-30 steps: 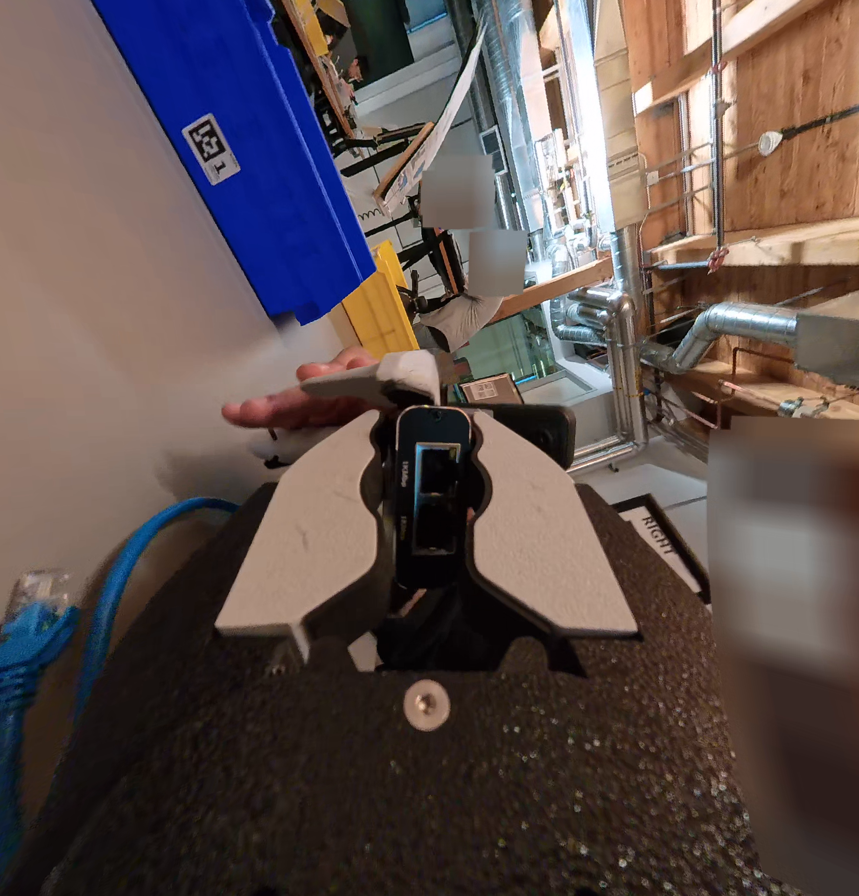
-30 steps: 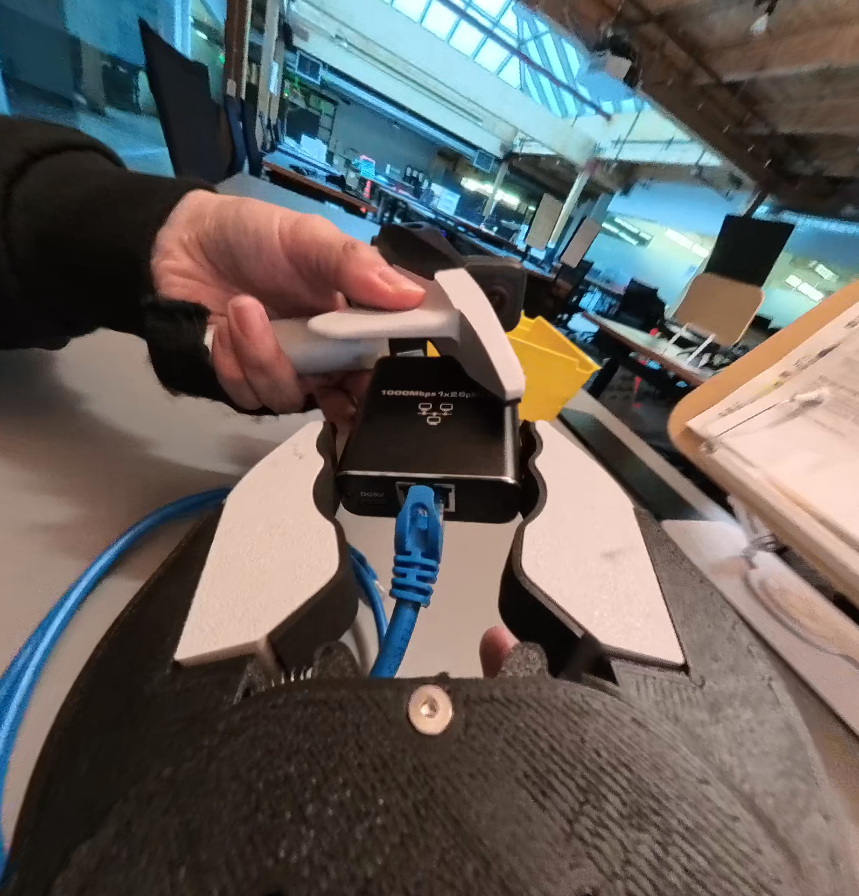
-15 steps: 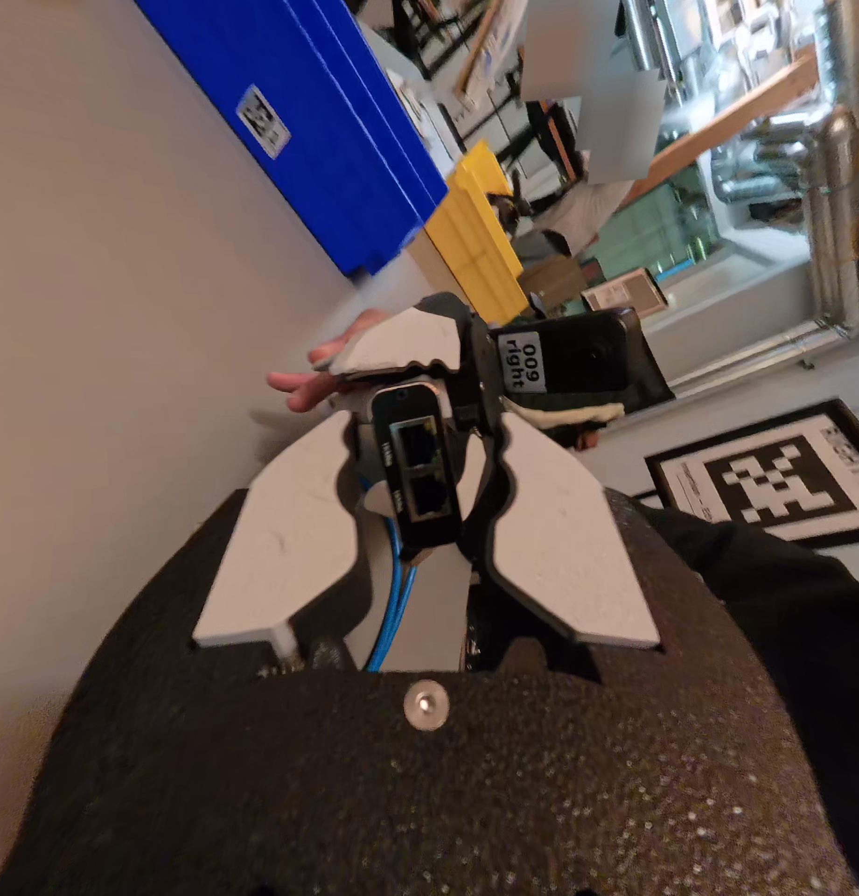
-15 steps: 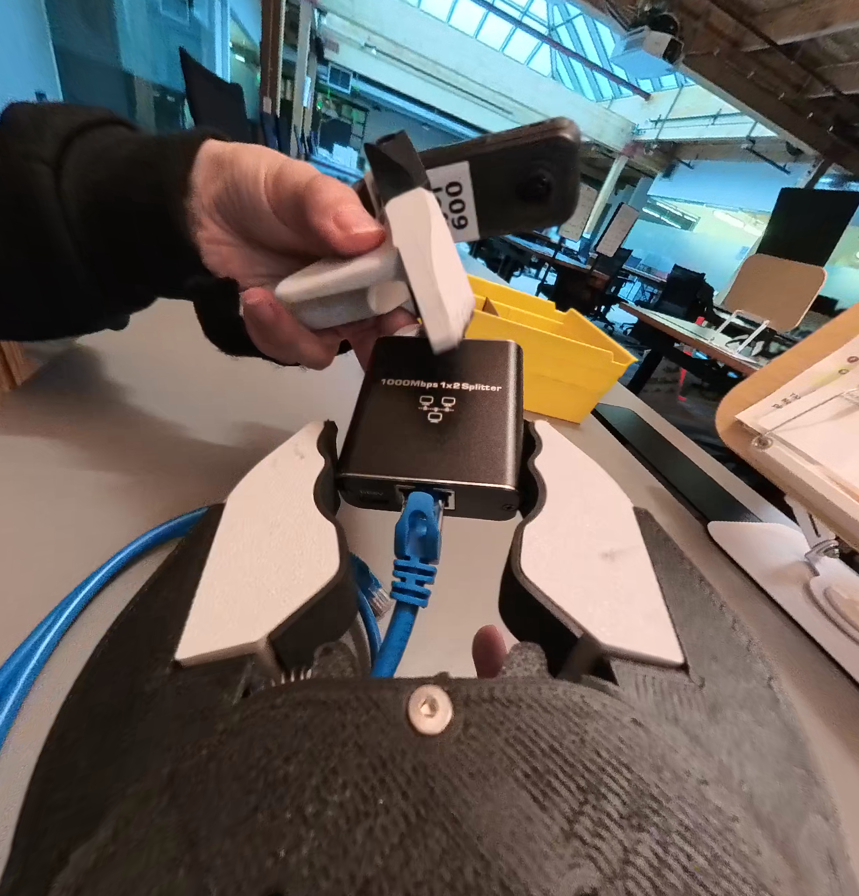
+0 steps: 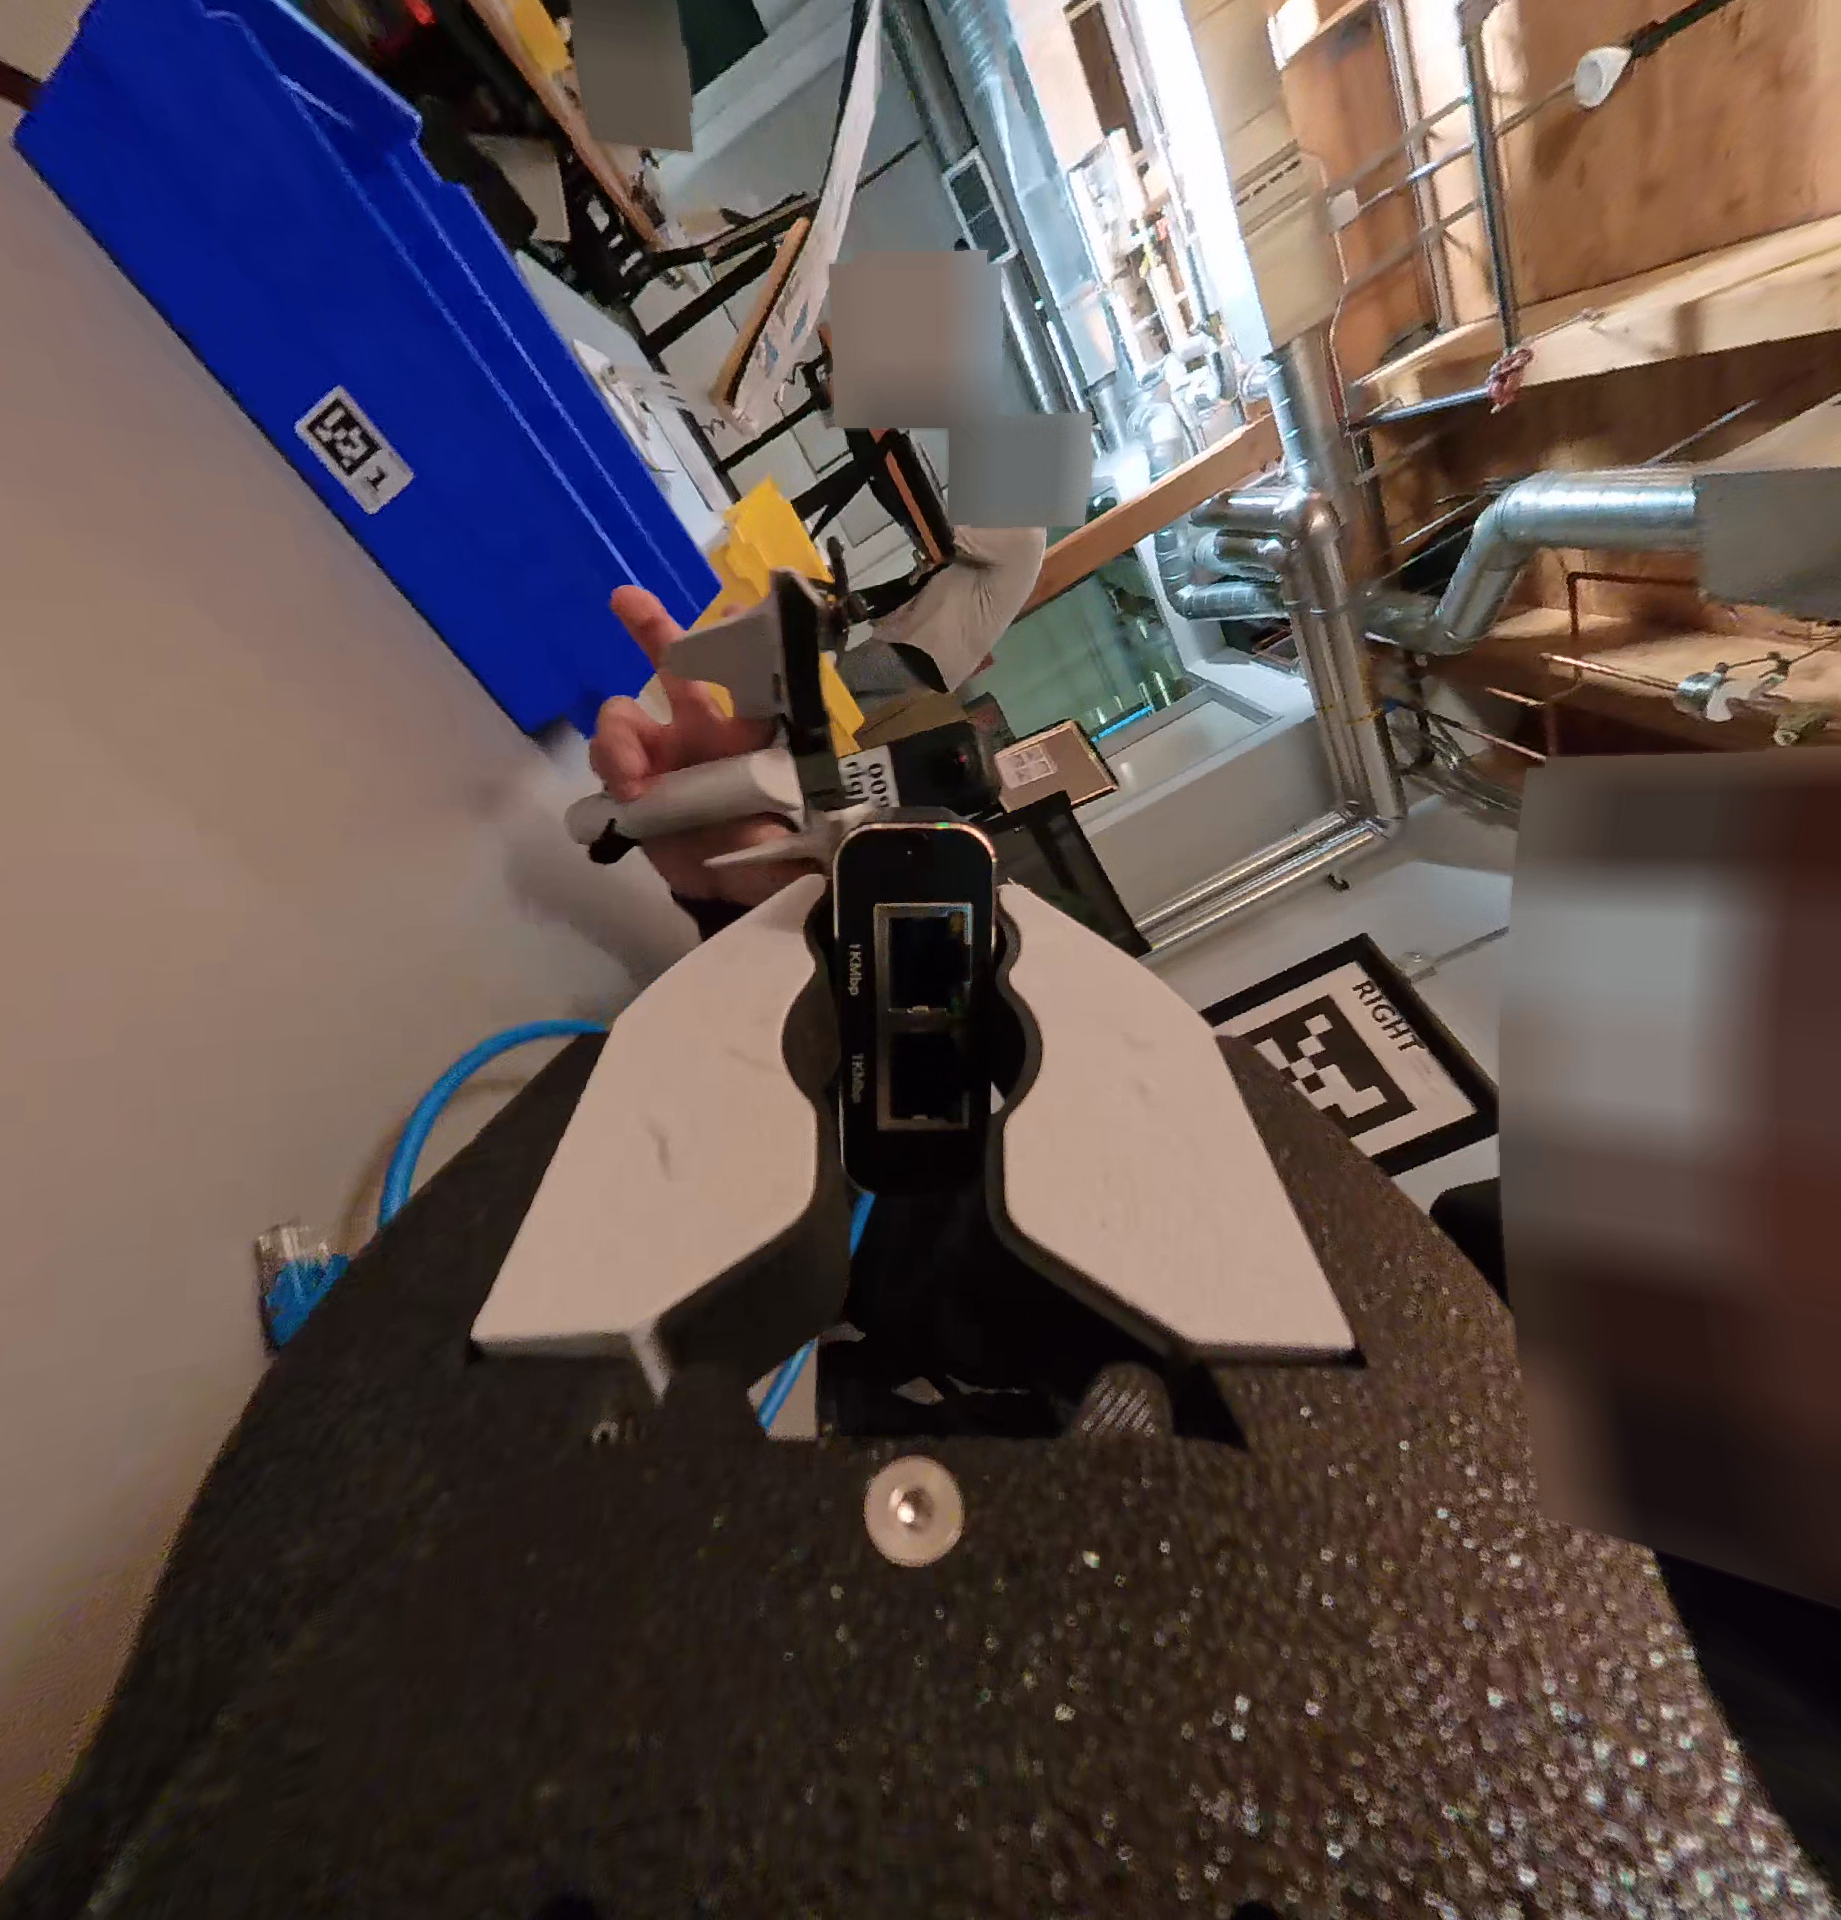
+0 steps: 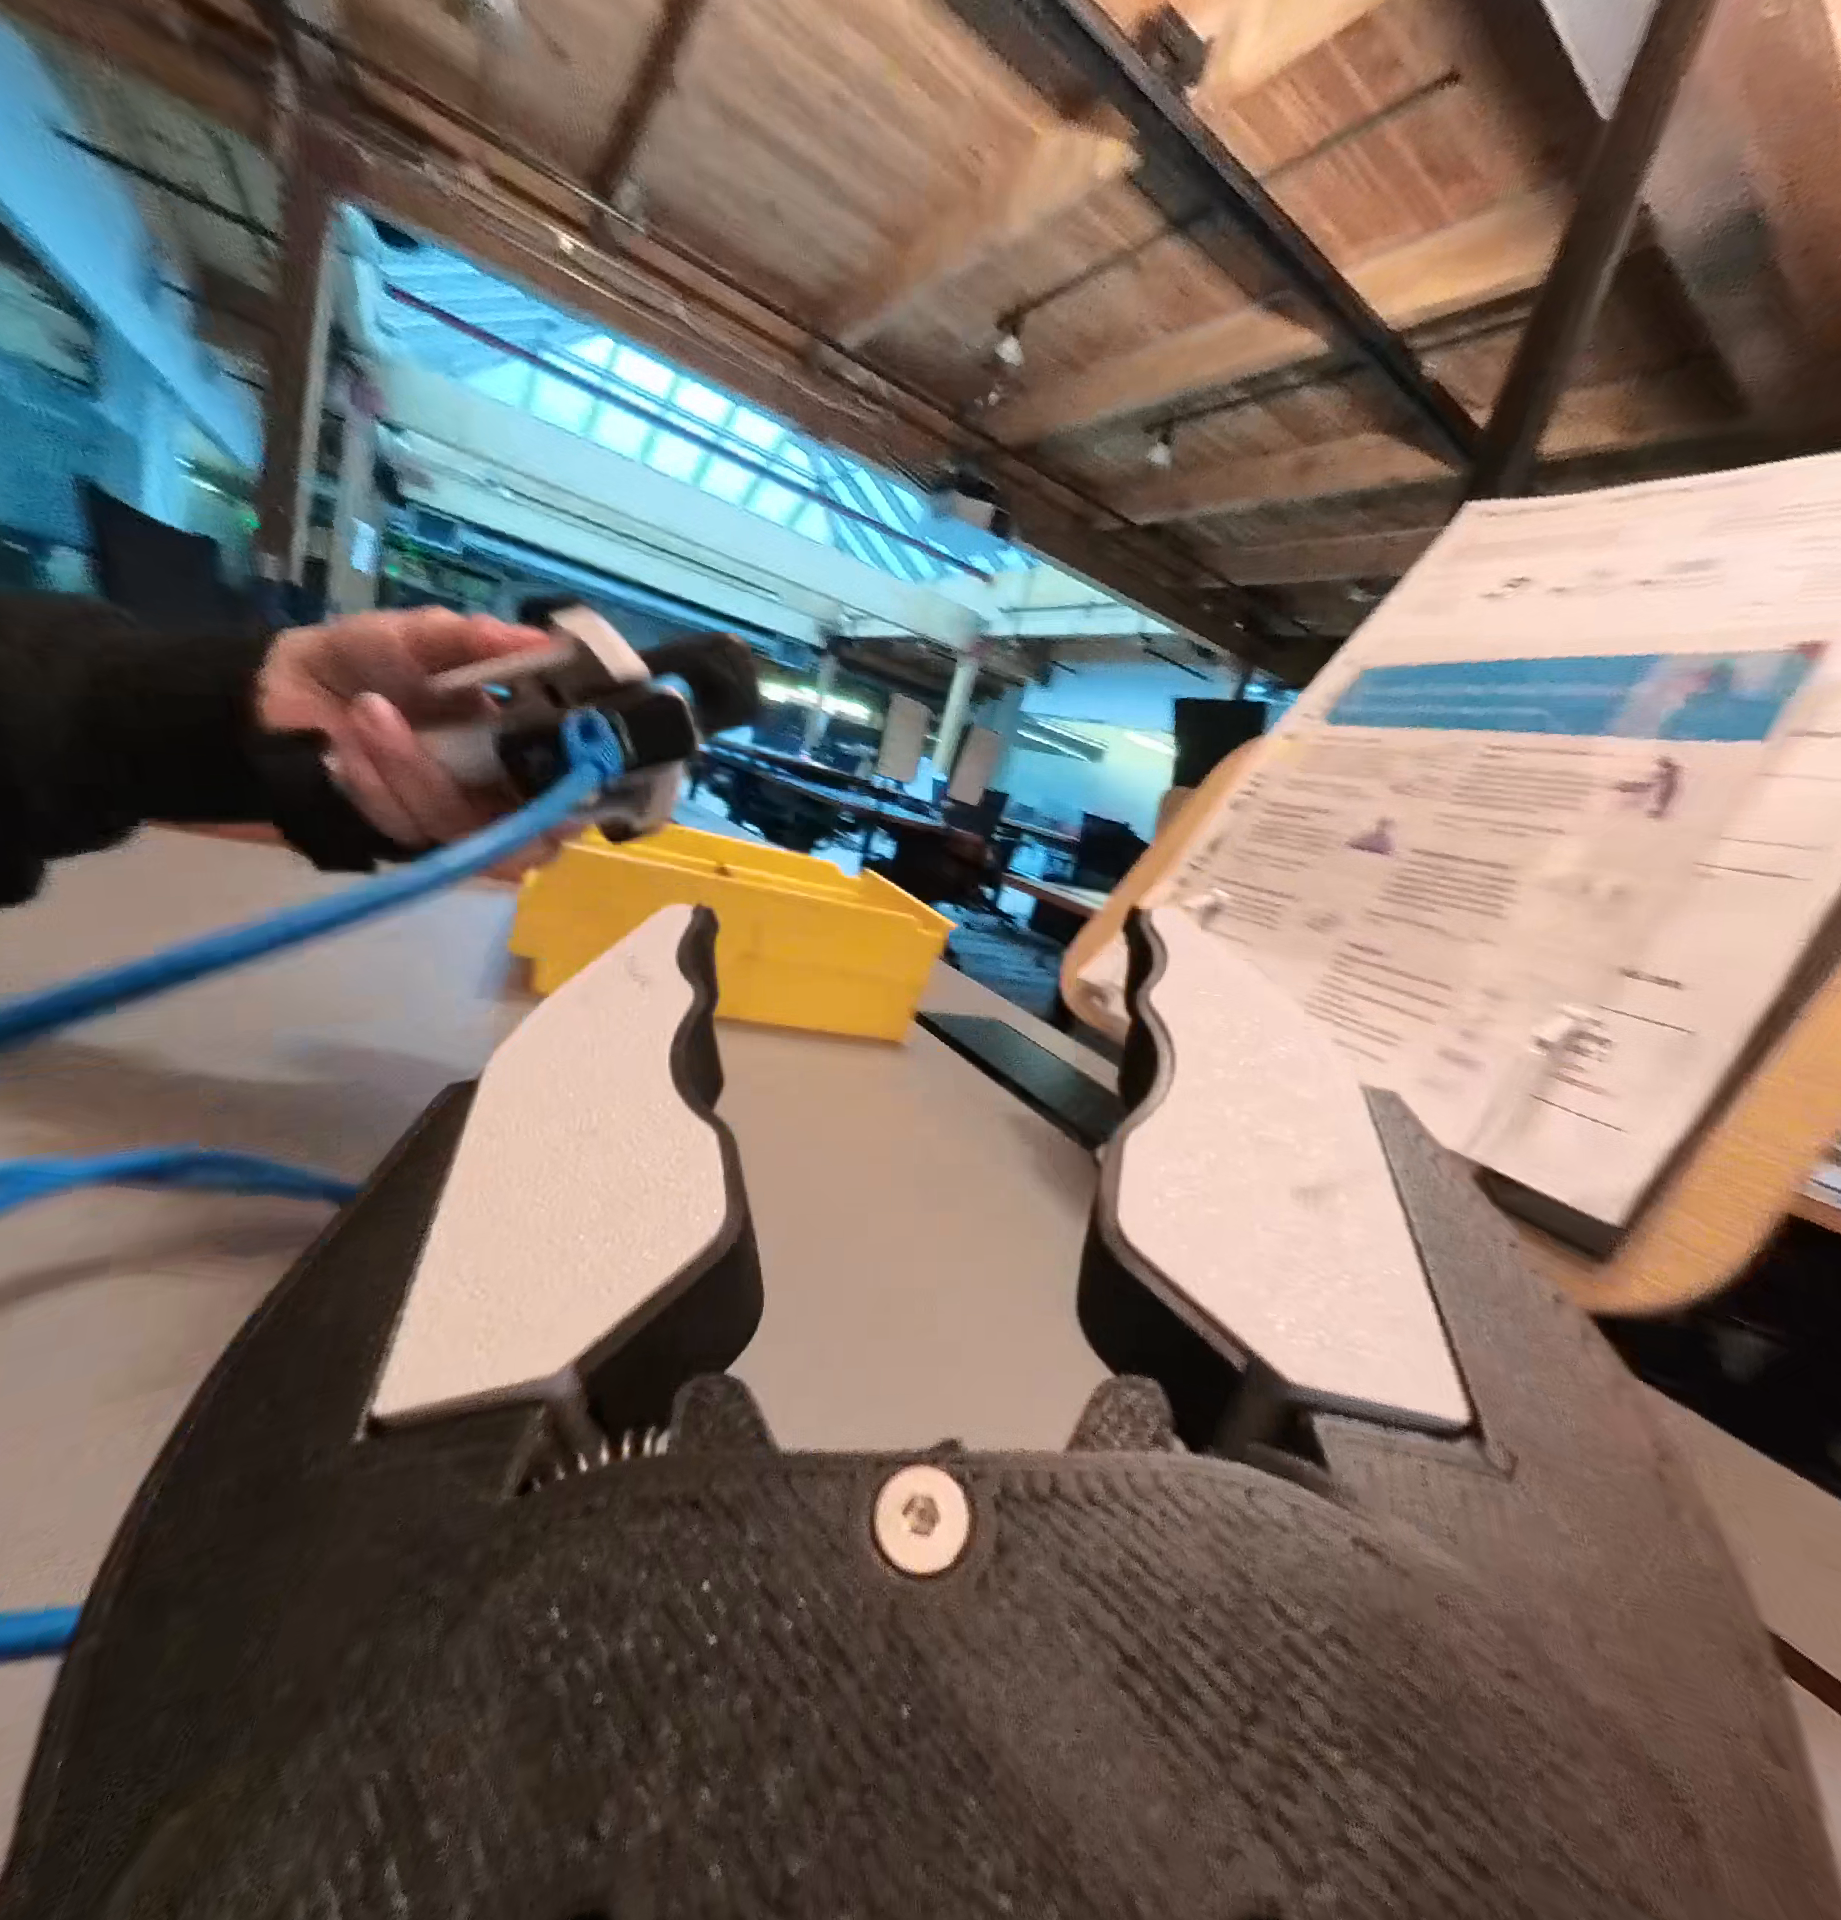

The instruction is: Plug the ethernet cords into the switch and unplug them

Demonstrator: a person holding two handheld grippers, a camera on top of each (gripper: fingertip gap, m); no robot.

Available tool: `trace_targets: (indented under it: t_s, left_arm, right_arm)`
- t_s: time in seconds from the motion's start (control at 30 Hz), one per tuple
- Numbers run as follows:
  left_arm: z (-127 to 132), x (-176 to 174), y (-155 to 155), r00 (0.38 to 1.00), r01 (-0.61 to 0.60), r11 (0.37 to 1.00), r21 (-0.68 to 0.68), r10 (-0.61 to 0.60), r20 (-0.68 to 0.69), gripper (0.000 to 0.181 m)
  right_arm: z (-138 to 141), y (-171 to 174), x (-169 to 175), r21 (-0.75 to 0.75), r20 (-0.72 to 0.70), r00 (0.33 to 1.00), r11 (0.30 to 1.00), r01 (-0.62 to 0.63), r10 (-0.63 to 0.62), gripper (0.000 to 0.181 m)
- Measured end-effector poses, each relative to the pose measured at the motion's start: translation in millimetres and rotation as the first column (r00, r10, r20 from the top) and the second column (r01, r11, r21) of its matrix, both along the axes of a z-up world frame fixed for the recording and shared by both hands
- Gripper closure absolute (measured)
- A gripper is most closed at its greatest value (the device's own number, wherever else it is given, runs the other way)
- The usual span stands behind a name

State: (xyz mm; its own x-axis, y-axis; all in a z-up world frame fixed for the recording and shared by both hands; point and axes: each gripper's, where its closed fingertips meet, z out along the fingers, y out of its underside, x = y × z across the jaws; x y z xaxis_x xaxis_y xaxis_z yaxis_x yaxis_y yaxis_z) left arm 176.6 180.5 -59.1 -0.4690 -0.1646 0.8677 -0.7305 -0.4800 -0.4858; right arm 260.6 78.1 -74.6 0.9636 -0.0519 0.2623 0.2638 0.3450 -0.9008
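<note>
My left gripper is shut on the small black switch, held up off the table. Two empty ports face the left wrist camera. In the right wrist view the switch is far off at the left, with a blue ethernet plug in its other end and the blue cord trailing down to the table. My right gripper is open and empty, well back from the switch; it also shows beyond the switch in the left wrist view. A second loose blue plug lies on the table.
A grey table carries a yellow bin ahead of my right gripper and a blue bin farther off. A tilted wooden board with printed sheets stands at the right. A black-and-white marker sheet lies on the table.
My right gripper has opened, let go of the switch and drawn back from it. My left gripper keeps hold of the switch, with the blue cord still plugged in.
</note>
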Motion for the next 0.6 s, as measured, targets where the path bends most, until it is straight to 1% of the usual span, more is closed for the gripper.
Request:
trace_targets:
  t_s: [0.07, 0.17, 0.2, 0.23, 0.3, 0.33, 0.37, 0.47, 0.53, 0.6]
  left_arm:
    - [4.8, -1.6, -10.9, 1.000, 0.029, 0.999, -0.031, -0.029, -0.002, 0.157]
    - [-0.5, 2.9, -29.7, 0.998, 0.051, 0.997, -0.063, -0.053, -0.039, 0.157]
    - [-3.6, 5.6, -34.5, 0.997, 0.049, 0.996, -0.079, -0.054, -0.058, 0.157]
    - [-7.9, 8.9, -38.4, 0.996, 0.042, 0.995, -0.089, -0.049, -0.077, 0.157]
    - [-19.2, 12.5, -46.7, 0.992, 0.042, 0.994, -0.099, -0.053, -0.117, 0.157]
    - [-25.0, 12.9, -50.9, 0.989, 0.047, 0.993, -0.106, -0.062, -0.137, 0.155]
    - [-30.2, 13.3, -54.8, 0.985, 0.051, 0.992, -0.113, -0.068, -0.155, 0.155]
    - [-41.8, 13.8, -64.0, 0.979, 0.062, 0.992, -0.112, -0.082, -0.188, 0.155]
    - [-44.3, 13.9, -68.3, 0.976, 0.071, 0.990, -0.119, -0.094, -0.196, 0.155]
    - [-46.3, 16.0, -68.5, 0.976, 0.056, 0.992, -0.115, -0.079, -0.201, 0.155]
  right_arm:
    - [-11.6, 10.5, -3.4, -0.055, 0.037, 0.999, 0.998, 0.017, -0.015, 0.100]
    - [-30.2, 43.5, -33.8, -0.147, 0.166, 0.986, 0.989, 0.012, 0.012, 0.090]
    - [-31.9, 52.5, -48.4, -0.156, 0.180, 0.982, 0.987, -0.026, 0.054, 0.088]
    - [-30.7, 59.2, -59.8, -0.144, 0.186, 0.979, 0.988, -0.053, 0.079, 0.091]
    - [-26.8, 67.2, -72.4, -0.113, 0.222, 0.972, 0.992, -0.051, 0.076, 0.090]
    - [-26.2, 69.7, -76.5, -0.108, 0.226, 0.971, 0.993, -0.057, 0.080, 0.093]
    - [-25.2, 71.1, -78.8, -0.096, 0.222, 0.972, 0.994, -0.059, 0.079, 0.092]
    - [-26.4, 72.2, -85.7, -0.089, 0.181, 0.976, 0.990, -0.110, 0.124, 0.094]
    - [-26.8, 70.6, -90.4, -0.080, 0.134, 0.976, 0.984, -0.161, 0.171, 0.106]
    - [-27.5, 70.4, -88.1, -0.081, 0.108, 0.980, 0.984, -0.158, 0.166, 0.106]
